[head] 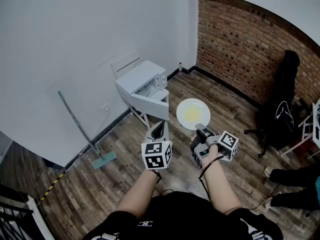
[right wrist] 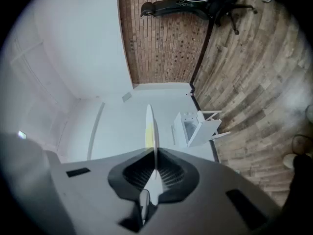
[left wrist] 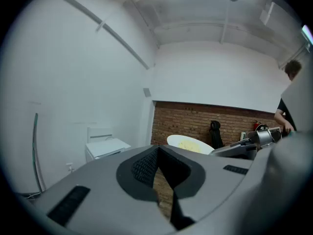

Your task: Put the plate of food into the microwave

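Observation:
A white plate [head: 192, 113] with yellow food is held out level over the wood floor, with my right gripper [head: 202, 132] shut on its near rim. In the right gripper view the plate [right wrist: 150, 126] shows edge-on between the pads. The white microwave [head: 142, 81] stands against the white wall, left of and beyond the plate, its door [head: 151, 105] hanging open toward me. My left gripper [head: 159, 130] hovers just left of the plate, short of the door, jaws together and holding nothing. From the left gripper [left wrist: 157, 151] view, the plate [left wrist: 188, 143] lies to the right and the microwave [left wrist: 106, 148] to the left.
A black office chair [head: 280, 111] draped with dark clothing stands by the brick wall [head: 245, 44] on the right. A person's legs [head: 295, 176] show at the right edge. A long-handled floor mop [head: 102, 159] leans on the white wall, left of the microwave. A small bottle [head: 180, 67] stands in the corner.

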Tool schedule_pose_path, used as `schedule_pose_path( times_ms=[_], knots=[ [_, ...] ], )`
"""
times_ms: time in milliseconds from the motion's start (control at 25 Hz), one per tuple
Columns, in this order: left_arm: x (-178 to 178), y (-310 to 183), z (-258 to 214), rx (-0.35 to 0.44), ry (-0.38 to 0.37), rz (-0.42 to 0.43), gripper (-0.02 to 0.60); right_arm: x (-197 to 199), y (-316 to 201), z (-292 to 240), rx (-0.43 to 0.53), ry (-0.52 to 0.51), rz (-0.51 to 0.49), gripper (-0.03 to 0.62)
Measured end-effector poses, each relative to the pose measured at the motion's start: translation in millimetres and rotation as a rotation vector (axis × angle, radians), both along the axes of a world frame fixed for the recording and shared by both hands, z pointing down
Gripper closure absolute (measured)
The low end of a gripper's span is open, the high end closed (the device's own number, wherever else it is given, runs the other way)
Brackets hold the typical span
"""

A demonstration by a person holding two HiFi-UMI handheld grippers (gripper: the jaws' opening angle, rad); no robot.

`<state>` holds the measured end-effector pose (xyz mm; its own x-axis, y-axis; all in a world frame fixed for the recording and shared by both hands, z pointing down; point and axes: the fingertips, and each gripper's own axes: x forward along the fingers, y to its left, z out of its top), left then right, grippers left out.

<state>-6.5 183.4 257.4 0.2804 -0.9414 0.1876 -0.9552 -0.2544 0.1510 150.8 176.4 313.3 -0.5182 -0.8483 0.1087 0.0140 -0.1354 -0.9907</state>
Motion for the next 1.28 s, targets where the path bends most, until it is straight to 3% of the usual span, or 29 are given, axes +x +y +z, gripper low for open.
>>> schedule_pose_path(
  times_ms=[560,1040,1280],
  knots=[
    [18.8,4.9,-0.1,0.01,0.002,-0.001,0.59,19.2,4.7,0.5,0.014,0.008,-0.007,0.571],
    [122.7,4.2,13.5,-0.001,0.035,0.03,0.59,112.8,9.7,15.1,0.007,0.028,-0.008,0.571],
    [152.5,-7.4,23.8,-0.035,0.025,0.052,0.589,136.8,2.5,25.5,-0.011,-0.002,-0.008,0.571]
  ],
)
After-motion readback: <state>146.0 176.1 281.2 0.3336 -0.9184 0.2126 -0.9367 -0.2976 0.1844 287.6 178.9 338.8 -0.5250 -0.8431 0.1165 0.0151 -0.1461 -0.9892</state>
